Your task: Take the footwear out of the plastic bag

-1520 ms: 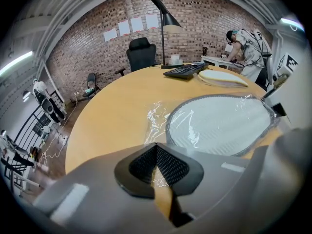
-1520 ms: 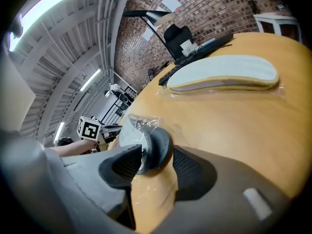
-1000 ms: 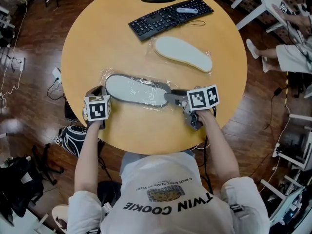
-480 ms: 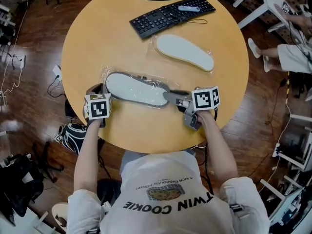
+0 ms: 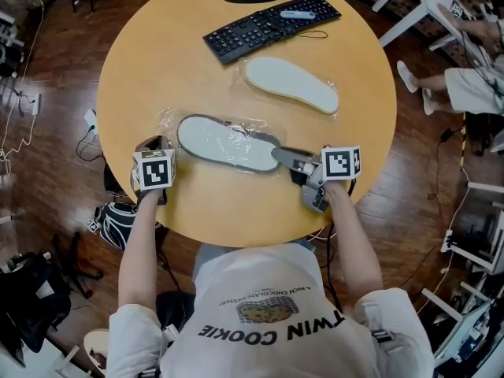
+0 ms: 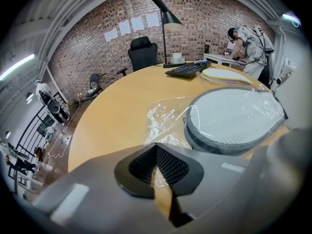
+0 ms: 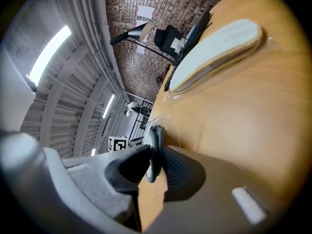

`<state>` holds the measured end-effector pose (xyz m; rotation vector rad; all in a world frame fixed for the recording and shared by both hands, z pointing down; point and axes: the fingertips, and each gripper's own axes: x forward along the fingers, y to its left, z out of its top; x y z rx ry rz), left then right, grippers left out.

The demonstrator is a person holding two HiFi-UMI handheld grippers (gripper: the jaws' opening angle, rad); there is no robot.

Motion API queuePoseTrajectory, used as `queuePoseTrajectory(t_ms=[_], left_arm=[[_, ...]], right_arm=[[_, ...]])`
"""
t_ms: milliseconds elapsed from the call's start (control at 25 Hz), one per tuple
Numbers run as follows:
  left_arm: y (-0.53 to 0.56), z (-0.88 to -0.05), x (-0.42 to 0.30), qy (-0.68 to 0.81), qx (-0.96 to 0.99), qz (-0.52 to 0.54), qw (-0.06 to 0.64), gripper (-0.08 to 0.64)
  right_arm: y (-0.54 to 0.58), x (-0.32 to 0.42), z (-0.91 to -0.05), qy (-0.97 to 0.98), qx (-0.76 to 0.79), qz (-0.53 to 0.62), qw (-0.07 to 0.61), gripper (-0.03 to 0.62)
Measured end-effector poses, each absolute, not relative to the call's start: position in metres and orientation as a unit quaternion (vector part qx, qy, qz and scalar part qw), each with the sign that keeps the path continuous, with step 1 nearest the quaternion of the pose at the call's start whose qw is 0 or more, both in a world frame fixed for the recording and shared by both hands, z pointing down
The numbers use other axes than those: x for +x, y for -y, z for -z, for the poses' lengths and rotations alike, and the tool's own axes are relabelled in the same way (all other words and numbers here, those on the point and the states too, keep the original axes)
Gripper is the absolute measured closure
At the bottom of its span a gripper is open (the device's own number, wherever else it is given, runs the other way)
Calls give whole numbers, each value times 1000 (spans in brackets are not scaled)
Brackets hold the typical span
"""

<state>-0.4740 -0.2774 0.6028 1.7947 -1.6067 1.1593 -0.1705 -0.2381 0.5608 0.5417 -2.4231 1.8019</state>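
Clear plastic bag wraps the grey footwear at mid-frame in the head view. Your left gripper pinches the bag's left end. Your right gripper, jaws just closing, clamps the footwear's right end. Next, I'd judge, draw it out rightward.

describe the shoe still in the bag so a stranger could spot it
Start at the round wooden table and look to its near edge, below the black keyboard. The grey-rimmed slipper lies there inside a clear plastic bag. The other slipper, nearer the keyboard, is all pale, without a grey rim.
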Motion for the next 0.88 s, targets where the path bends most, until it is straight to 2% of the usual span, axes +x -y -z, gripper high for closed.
queuePoseTrajectory(t_ms=[280, 880], left_arm=[[280, -605, -472, 586, 644, -438, 225, 561], [275, -603, -472, 591, 615, -478, 212, 561]], right_arm=[[233, -145, -558, 785, 185, -590, 26, 516], [218, -89, -545, 786, 237, -569, 51, 517]])
